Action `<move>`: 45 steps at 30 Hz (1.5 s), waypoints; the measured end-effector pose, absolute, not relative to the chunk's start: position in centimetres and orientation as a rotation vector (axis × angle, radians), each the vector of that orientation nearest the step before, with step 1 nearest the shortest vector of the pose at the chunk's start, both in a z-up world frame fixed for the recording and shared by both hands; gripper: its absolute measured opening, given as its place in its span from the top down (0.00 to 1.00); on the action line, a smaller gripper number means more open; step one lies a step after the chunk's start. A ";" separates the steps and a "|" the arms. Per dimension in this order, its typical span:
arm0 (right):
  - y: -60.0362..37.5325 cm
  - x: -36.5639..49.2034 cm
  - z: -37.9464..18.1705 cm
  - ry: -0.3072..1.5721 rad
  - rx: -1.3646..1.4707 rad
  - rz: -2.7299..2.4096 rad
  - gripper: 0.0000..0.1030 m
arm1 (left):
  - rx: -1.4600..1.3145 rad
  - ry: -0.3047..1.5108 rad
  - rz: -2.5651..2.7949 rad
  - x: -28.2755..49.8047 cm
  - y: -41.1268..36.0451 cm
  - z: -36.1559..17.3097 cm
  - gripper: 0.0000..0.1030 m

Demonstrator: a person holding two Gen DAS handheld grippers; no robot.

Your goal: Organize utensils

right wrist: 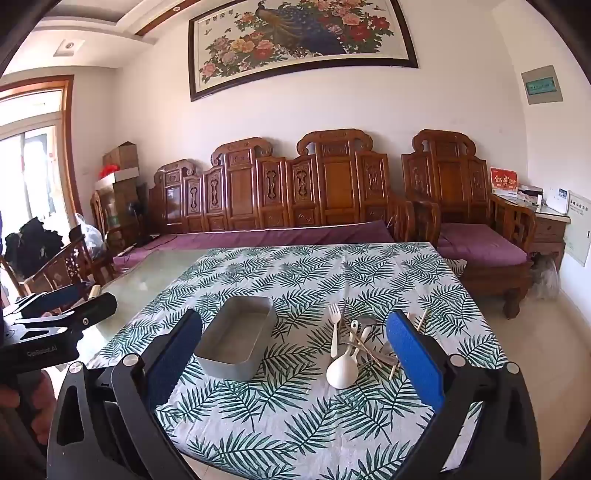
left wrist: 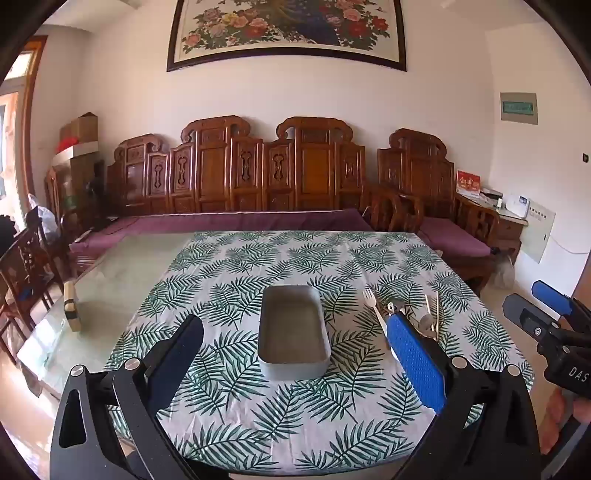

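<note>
Grey metal tray (right wrist: 236,338); white cloth (right wrist: 295,424) with green fern-leaf print; cream plastic fork (right wrist: 334,325) and spoon (right wrist: 341,371); blue pads (right wrist: 415,363) on black grippers; purple cushion (right wrist: 258,236); carved reddish-brown sofa (right wrist: 332,184).

Both wrist cameras sit low at the near edge of the tabletop (left wrist: 236,258), angled slightly downward and facing the carved wooden sofa (right wrist: 295,192) on the far wall. The left view centres on the metal tray (left wrist: 293,332); the right view stands further right — tray left of centre. Shared: tabletop, tray, utensil pile (right wrist: 354,347), sofa, framed painting (left wrist: 288,29).
</note>
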State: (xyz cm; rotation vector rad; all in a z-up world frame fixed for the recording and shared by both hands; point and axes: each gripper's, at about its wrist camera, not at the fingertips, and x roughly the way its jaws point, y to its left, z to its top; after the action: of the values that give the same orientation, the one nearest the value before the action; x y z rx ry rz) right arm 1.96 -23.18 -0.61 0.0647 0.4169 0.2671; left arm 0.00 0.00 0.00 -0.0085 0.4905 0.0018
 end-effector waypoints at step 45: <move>-23.5 1.8 0.1 0.408 0.062 0.265 0.02 | -0.011 0.489 -0.009 -0.3 -0.4 0.2 0.06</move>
State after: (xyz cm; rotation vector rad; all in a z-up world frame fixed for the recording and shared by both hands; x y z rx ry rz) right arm 1.76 -23.45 0.07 0.0618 0.4082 0.2652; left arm -0.34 -0.40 0.22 -0.0109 0.4887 -0.0091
